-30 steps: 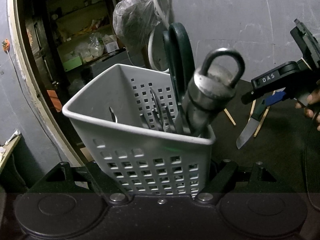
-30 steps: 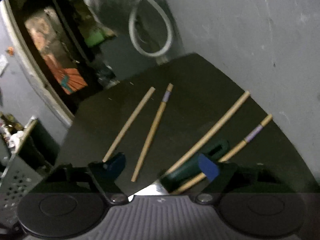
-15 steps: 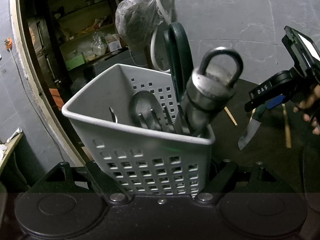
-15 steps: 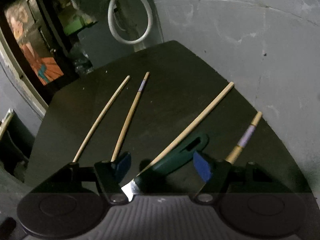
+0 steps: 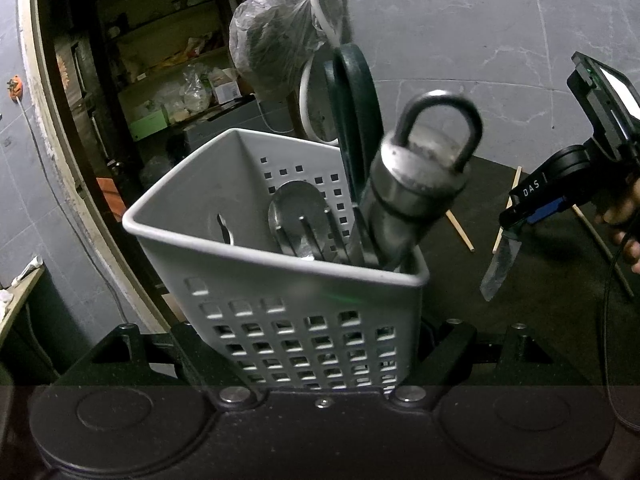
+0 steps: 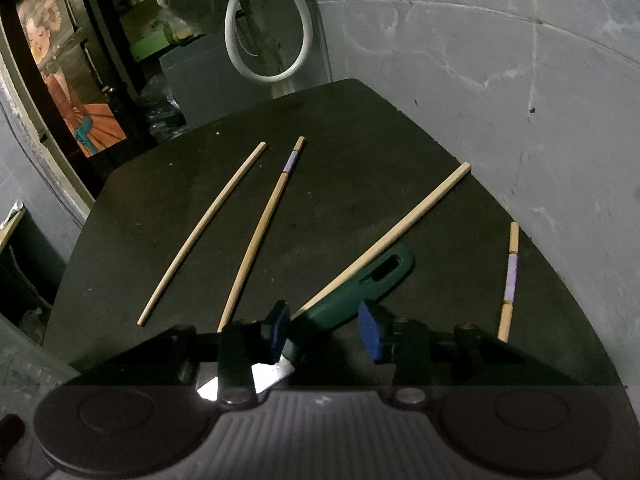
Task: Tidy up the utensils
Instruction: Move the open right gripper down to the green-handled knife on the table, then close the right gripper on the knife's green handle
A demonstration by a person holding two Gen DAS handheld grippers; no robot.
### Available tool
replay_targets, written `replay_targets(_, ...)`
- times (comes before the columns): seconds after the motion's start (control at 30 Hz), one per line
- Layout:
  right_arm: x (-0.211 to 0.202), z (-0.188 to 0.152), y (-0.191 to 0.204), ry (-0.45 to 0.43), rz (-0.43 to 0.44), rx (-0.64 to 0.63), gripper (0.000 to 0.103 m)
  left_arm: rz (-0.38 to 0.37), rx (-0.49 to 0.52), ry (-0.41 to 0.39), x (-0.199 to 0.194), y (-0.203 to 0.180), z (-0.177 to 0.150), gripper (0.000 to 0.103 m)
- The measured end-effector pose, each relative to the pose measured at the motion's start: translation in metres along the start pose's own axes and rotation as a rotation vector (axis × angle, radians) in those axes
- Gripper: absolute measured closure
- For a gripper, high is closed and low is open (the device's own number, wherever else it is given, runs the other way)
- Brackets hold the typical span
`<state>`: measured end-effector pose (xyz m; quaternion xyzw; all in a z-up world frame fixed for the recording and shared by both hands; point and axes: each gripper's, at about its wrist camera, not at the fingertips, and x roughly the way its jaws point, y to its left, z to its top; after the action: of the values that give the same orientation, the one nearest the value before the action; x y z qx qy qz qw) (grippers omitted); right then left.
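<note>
The left gripper [image 5: 320, 360] is clamped on a grey caddy [image 5: 256, 248], its black fingers pressed against the lower perforated walls on both sides. The caddy fills the left view, tilted a little. Inside it stand a spoon [image 5: 298, 212], fork tines [image 5: 320, 236], a steel tool [image 5: 416, 196] with a ring on top leaning to the right corner, and behind that a dark green looped handle [image 5: 356, 120] rising above the rim.

In the right view the right gripper [image 6: 324, 328] is closing its jaws, with a knife [image 6: 356, 284] between the blue pads [image 6: 370, 334]. The knife's green handle points away over the black table [image 6: 360, 140] and its blade comes back under the gripper; whether the pads already press on the handle I cannot tell. The left view shows the same knife hanging blade-down from the gripper above the table, at the right of the caddy, with a hand [image 5: 624, 220] behind it.

Farther out, four chopsticks lie on the table: plain stick [image 6: 204, 232] at the left, banded stick [image 6: 264, 232] just beside it, long stick [image 6: 400, 228] running up to the right past the knife handle, and second banded stick [image 6: 510, 276] near the right edge. Beyond the table are a grey wall [image 6: 500, 60], a white hose [image 6: 268, 28] and a bag [image 5: 272, 48]
</note>
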<state>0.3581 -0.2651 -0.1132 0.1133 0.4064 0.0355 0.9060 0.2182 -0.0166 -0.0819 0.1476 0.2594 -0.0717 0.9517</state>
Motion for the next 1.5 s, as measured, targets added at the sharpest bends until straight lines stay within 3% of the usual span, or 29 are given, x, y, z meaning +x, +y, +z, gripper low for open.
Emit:
replay_targets(0.33,-0.004,-0.003,-0.002,0.007,-0.008,0.024,0.069,-0.001,0.001,-0.001,0.001,0.0,0.0,0.019)
replay_targets(0.77,-0.007,-0.01,-0.02,0.046,0.086,0.204,0.092,-0.002,0.002,-0.002,0.001,0.001,0.0,0.02)
replay_targets(0.93,-0.011,-0.013,-0.017,0.051,0.083,0.163,0.099,-0.004,0.001,-0.004,0.002,0.0,0.0,0.02)
replay_targets(1.03,-0.011,-0.014,-0.016,0.061,0.092,0.167,0.095,-0.007,0.0,-0.005,0.002,0.0,0.0,0.02)
replay_targets(1.17,-0.008,-0.006,-0.016,0.045,0.067,0.186,0.068,-0.01,0.001,-0.007,0.003,-0.001,0.0,0.02)
replay_targets(1.3,0.002,0.003,-0.004,0.041,0.006,0.132,0.062,-0.012,0.001,-0.008,0.002,0.0,-0.001,0.019)
replay_targets(1.5,0.01,0.003,0.026,0.036,-0.104,-0.018,0.062,-0.013,0.001,-0.009,0.002,0.0,-0.001,0.019)
